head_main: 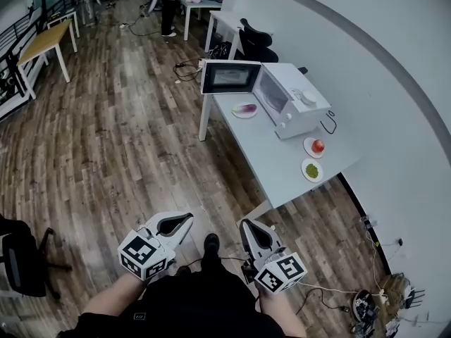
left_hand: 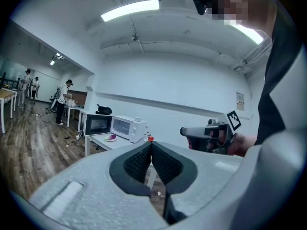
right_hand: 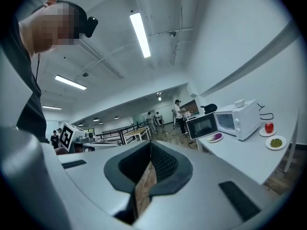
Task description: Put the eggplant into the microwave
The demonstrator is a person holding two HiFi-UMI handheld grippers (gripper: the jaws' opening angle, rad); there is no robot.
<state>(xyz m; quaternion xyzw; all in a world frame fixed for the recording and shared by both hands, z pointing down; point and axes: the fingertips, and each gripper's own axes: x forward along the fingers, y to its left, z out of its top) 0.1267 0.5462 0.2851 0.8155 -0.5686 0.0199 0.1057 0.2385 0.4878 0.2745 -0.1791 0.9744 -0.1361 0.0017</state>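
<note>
The purple eggplant [head_main: 244, 109] lies on a small plate on the white table [head_main: 282, 167], just in front of the white microwave [head_main: 292, 101], whose door [head_main: 230, 76] stands open to the left. Both grippers are far from the table, held near the person's body over the wood floor. My left gripper [head_main: 187, 218] is shut with nothing between its pads. My right gripper [head_main: 245, 225] is shut and empty too. In the left gripper view the microwave [left_hand: 125, 126] and eggplant [left_hand: 111, 138] show far ahead. The right gripper view has the eggplant [right_hand: 216, 137] beside the microwave [right_hand: 235, 120].
A plate with a red fruit [head_main: 317, 146] and a plate with green food [head_main: 312, 170] sit on the table's near end. A black office chair [head_main: 255, 42] stands behind the table, another chair [head_main: 21, 263] at my left. People stand at far desks [head_main: 169, 5]. Cables [head_main: 331, 291] trail on the floor.
</note>
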